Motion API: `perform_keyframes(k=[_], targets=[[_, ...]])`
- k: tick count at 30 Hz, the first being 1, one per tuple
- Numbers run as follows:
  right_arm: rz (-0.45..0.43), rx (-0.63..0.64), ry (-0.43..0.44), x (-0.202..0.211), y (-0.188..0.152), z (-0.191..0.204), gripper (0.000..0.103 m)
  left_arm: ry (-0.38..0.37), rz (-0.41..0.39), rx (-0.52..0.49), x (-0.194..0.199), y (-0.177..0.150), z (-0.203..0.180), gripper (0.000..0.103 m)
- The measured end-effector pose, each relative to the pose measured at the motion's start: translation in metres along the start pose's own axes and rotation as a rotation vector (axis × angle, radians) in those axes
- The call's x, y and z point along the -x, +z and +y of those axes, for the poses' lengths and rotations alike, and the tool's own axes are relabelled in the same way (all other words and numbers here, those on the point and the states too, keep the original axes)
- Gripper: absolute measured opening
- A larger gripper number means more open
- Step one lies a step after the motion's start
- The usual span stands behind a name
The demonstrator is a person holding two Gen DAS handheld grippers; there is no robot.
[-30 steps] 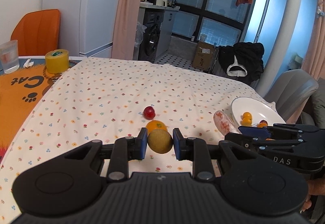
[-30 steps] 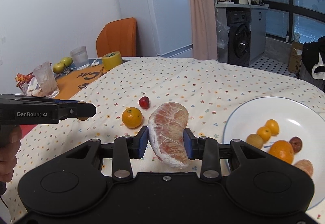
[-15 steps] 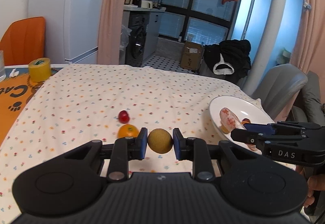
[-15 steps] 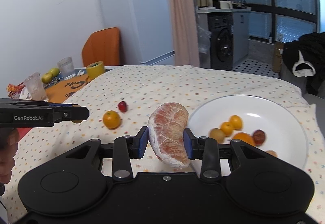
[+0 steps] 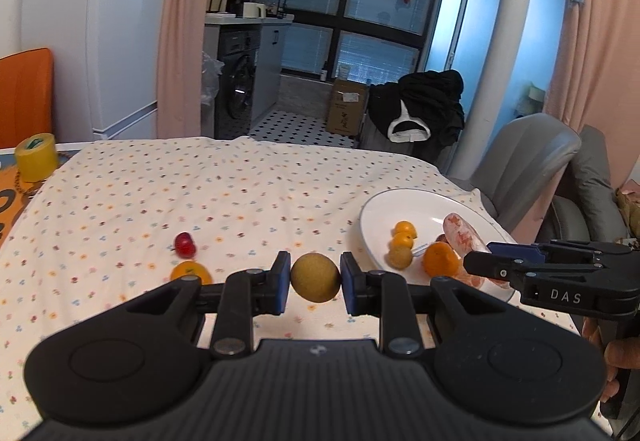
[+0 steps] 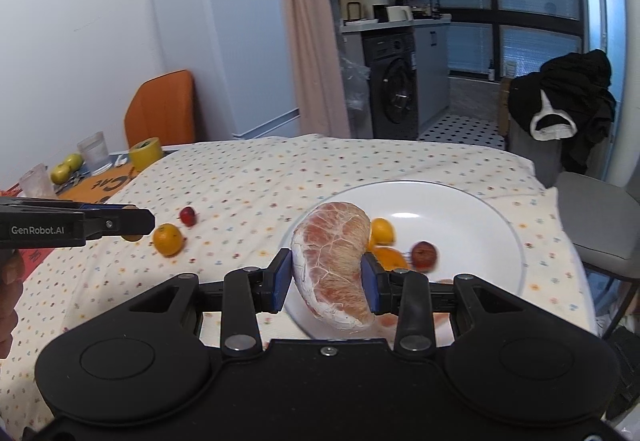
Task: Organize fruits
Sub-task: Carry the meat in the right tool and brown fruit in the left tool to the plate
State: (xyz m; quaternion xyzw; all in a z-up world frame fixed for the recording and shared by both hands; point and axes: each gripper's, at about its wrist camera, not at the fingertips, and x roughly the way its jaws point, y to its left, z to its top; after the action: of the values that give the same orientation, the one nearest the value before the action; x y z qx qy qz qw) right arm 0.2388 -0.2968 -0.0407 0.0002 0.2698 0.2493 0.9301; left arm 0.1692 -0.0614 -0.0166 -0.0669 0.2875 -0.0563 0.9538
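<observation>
The right hand-held gripper [image 6: 326, 277] holds a peeled pomelo segment [image 6: 334, 265] above the white plate [image 6: 480, 209]. The segment looks soft and juicy under a thin dry membrane, so I judge it needs a gentle grip on its thick middle. The left hand-held gripper [image 5: 314, 277] is closed on a round brownish fruit [image 5: 315, 276], matte, probably firm, over the flowered tablecloth [image 5: 200, 185] on the table.

Right claw [image 6: 327, 279] clamps pomelo segment [image 6: 334, 265] over white plate [image 6: 472, 209] w/ small fruits. Orange [image 6: 168, 239] & red fruit [image 6: 187, 215] sit on table [image 6: 260, 177]; left claw [image 6: 132, 222] at left edge.
</observation>
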Motion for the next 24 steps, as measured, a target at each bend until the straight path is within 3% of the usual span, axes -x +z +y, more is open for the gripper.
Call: perform_keyframes(k=[24], targets=[[0.003,-0.073,-0.106,-0.005,-0.007,-0.071,0.035,-0.061,0.045,-0.058,-0.051,0.012,-0.044,0.025]])
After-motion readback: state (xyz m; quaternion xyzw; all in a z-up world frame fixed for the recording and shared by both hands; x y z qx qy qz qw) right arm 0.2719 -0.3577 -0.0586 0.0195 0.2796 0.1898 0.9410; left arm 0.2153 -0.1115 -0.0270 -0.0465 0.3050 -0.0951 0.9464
